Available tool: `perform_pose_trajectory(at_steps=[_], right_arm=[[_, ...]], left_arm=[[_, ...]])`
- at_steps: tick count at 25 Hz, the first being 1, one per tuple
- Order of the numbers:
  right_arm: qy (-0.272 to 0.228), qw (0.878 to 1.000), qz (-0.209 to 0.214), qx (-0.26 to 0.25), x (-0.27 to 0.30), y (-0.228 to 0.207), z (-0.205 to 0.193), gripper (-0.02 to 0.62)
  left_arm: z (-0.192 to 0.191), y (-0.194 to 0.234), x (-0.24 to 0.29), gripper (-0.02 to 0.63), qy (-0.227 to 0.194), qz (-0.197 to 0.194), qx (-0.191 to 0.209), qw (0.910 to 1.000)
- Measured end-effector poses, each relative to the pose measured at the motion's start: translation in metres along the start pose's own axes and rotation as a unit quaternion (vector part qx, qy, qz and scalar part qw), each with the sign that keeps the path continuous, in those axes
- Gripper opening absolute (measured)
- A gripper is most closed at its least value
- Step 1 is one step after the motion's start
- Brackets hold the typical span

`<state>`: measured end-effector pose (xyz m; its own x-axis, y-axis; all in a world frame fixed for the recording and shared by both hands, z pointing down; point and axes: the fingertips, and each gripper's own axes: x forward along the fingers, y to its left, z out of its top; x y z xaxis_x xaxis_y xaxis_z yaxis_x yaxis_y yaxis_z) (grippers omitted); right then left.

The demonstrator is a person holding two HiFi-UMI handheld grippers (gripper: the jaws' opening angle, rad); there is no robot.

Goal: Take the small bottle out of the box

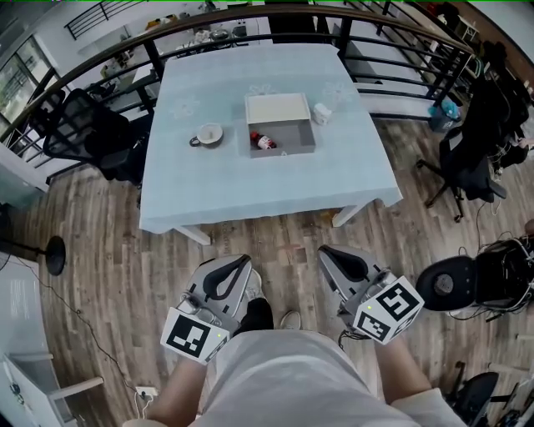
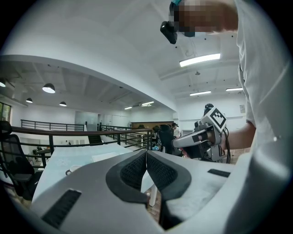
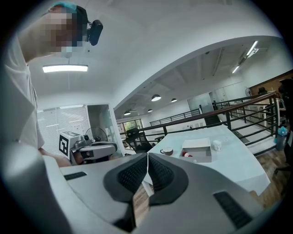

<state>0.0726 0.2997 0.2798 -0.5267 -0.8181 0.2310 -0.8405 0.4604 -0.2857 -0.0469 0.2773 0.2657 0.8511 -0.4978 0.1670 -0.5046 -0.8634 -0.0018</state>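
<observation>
The small bottle (image 1: 264, 141) with a red label lies in the open grey box (image 1: 294, 143) on the blue-clothed table (image 1: 267, 183); the right gripper view shows the bottle (image 3: 187, 154) and the box (image 3: 199, 156) far ahead. Both grippers hang low over the wooden floor, well short of the table's front edge. My left gripper (image 1: 244, 260) is shut with nothing between its pads (image 2: 137, 171). My right gripper (image 1: 324, 250) is also shut and empty, its pads (image 3: 158, 171) pressed together.
A cup on a saucer (image 1: 208, 134) stands left of the box and a small white jar (image 1: 321, 113) right of it. Black office chairs (image 1: 92, 129) (image 1: 467, 158) flank the table. A dark railing (image 1: 392, 25) runs behind it. A round stool (image 1: 450, 283) is at my right.
</observation>
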Motion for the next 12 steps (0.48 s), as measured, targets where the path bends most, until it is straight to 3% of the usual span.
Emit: perform_pose_trajectory(at_steps=[12], right_arm=[[0.019,1.000,-0.009,0.012,0.089,-0.041,0.013,0.023]], left_arm=[[-0.008,0.091,0.043,0.021,0.004,-0.008,-0.019,0.9998]])
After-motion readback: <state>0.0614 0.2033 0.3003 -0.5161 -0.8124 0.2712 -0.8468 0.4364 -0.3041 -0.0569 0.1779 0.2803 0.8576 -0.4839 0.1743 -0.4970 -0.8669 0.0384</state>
